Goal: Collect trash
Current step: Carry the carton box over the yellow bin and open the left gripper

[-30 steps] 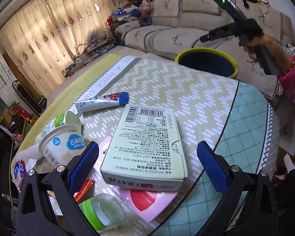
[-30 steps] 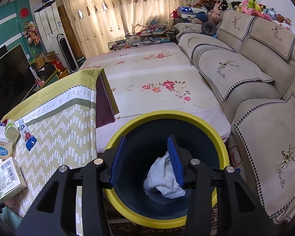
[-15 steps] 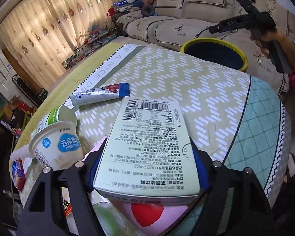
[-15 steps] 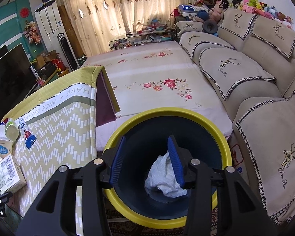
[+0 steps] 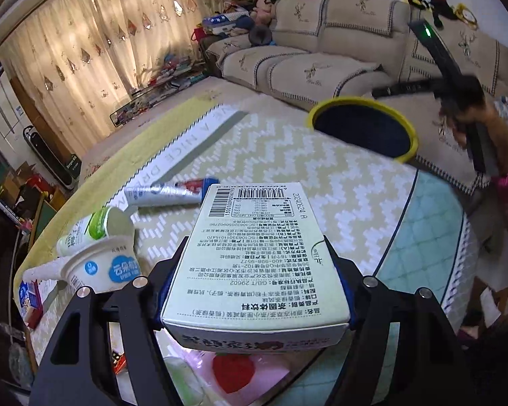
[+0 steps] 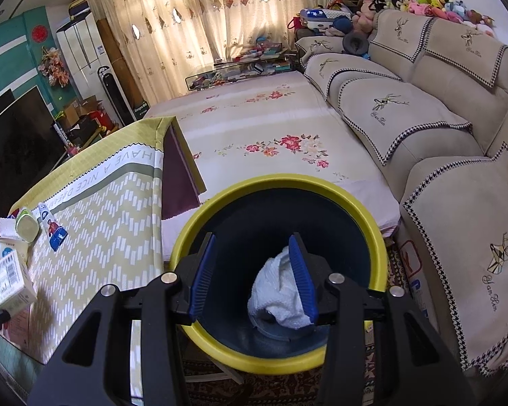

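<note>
Between my left gripper [image 5: 254, 291] pads: pale green carton [image 5: 254, 253], clamped on both sides, raised off table [image 5: 423, 223]. Just left of it, yogurt cup [image 5: 101, 267]; ahead-left, toothpaste tube [image 5: 166, 193] flat on cloth. Far ahead-right, yellow-rimmed bin [image 5: 362, 128] past table edge. My right gripper [image 6: 252, 277] hangs over that bin, fingers apart, gripping nothing; white crumpled tissue [image 6: 277, 294] lies on bin floor below them. Beyond, sofa [image 6: 423, 101].
</note>
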### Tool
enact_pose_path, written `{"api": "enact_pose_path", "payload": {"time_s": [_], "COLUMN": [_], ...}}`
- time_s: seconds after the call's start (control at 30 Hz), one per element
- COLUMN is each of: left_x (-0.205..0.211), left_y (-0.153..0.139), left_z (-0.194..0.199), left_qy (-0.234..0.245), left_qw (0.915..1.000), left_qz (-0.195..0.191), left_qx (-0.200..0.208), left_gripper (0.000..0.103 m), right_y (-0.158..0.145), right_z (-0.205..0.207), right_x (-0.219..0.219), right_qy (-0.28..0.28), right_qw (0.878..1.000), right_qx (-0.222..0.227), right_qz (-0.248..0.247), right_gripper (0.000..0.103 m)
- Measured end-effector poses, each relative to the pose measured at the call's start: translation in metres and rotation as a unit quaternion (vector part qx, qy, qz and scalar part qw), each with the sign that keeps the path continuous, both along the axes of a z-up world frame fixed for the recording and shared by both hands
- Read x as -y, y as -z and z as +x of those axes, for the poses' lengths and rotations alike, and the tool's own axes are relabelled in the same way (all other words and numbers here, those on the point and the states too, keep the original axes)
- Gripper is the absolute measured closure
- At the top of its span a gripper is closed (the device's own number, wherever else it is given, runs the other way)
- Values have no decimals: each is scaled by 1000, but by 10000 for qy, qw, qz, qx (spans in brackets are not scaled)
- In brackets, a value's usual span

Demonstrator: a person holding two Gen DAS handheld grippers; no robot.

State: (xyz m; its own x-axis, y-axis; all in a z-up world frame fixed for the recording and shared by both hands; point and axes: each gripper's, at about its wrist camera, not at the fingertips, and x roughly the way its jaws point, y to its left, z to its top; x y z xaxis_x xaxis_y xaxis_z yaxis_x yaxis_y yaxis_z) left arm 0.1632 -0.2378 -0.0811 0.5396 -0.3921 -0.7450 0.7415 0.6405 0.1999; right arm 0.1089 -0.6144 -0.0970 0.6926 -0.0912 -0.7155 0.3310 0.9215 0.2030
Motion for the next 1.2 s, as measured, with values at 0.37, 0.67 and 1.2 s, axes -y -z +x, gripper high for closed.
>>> {"api": "enact_pose_path", "payload": {"time_s": [0.37, 0.67, 1.2], "left_x": [74, 183, 305], "left_y": [-21, -21, 27], "left_z": [2, 26, 67], "left_qy": [428, 946, 776], "left_qw": [9977, 9923, 9934], "left_qz": [-497, -614, -402], "left_qx": [-189, -503, -747], "left_gripper": [32, 32, 11], "right_y": [-15, -19, -11], "right_z": [-58, -94, -123], "right_x": [14, 36, 59], "right_qy": [381, 692, 994], "right_qw": [9986, 9964, 9943], "right_qx": [266, 408, 341], "right_qz": [-235, -286, -170], "right_gripper": [58, 57, 56]}}
